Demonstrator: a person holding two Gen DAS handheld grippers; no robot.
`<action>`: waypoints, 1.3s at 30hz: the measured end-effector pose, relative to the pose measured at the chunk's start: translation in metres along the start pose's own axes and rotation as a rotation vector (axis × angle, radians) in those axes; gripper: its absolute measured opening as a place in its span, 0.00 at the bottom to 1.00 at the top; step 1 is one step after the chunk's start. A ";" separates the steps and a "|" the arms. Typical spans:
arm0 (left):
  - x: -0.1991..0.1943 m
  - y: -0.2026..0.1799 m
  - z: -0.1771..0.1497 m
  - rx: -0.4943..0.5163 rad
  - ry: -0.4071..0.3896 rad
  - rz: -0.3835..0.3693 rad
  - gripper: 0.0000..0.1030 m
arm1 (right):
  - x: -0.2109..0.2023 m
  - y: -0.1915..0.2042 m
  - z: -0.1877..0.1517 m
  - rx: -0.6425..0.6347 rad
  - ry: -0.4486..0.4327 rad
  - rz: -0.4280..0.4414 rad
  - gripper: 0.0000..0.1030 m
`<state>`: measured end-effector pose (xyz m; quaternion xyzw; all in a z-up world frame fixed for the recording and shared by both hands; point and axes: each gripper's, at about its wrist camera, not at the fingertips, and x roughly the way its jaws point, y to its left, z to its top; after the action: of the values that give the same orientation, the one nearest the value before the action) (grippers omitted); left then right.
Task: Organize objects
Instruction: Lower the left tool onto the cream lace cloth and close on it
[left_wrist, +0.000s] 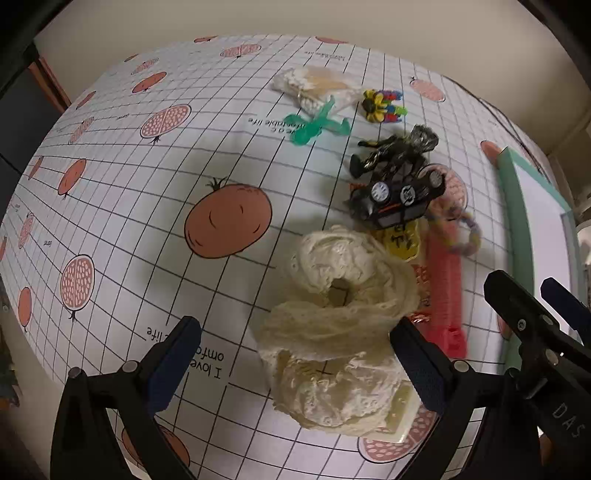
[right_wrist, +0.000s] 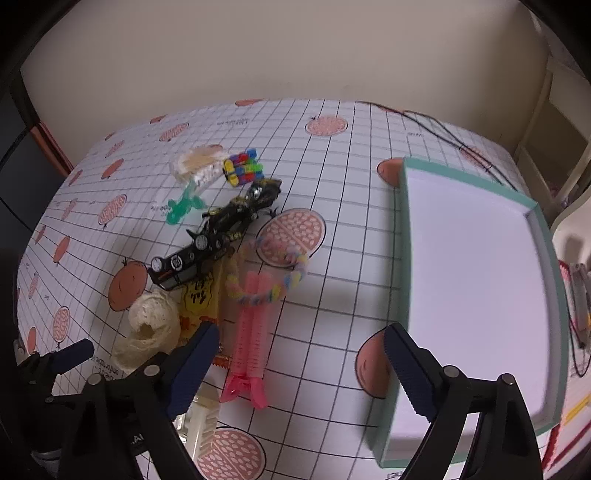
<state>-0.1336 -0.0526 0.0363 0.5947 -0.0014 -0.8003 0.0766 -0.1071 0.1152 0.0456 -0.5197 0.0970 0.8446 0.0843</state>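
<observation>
Across the table lies a white gridded cloth (right_wrist: 332, 177) printed with pomegranates and orange fruit, and everything sits on it. On its right side rests the biggest item, a shallow tray (right_wrist: 410, 236) with a mint-green rim and a bare white floor. Left of the tray, well apart from it, the loose objects run in a ragged line from near to far. Nearest is a crumpled cream lace cloth (left_wrist: 332, 325), bunched into a heap with a hollow in its middle. Just right of it lies a long pink ribbed clip (right_wrist: 251, 332), with a pastel braided ring (right_wrist: 291, 277) draped over its far end. A yellow snack packet (right_wrist: 199, 295) pokes out between the lace and the clip, partly under a black toy car (right_wrist: 184, 262). Beyond the car is a black toy motorcycle (right_wrist: 243, 206), then a green plastic piece (right_wrist: 183, 208), a bag of white bits (right_wrist: 201, 166) and a small multicoloured block toy (right_wrist: 242, 168). The left gripper (left_wrist: 295, 354) hangs over the lace cloth with its jaws spread wide on either side of it, holding nothing. The right gripper (right_wrist: 299, 354) hovers between clip and tray, its jaws likewise apart and empty.
</observation>
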 end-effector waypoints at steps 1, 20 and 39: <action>0.002 0.001 -0.001 0.001 0.003 0.002 0.99 | 0.003 0.001 -0.001 0.000 0.004 0.002 0.90; 0.020 0.013 -0.002 -0.026 0.046 0.081 0.98 | 0.035 0.010 -0.012 0.033 0.071 0.020 0.89; 0.020 0.022 0.005 -0.066 0.049 0.031 0.66 | 0.042 0.011 -0.009 0.030 0.081 0.069 0.55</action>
<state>-0.1408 -0.0774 0.0211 0.6112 0.0175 -0.7838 0.1085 -0.1211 0.1041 0.0047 -0.5486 0.1309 0.8237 0.0587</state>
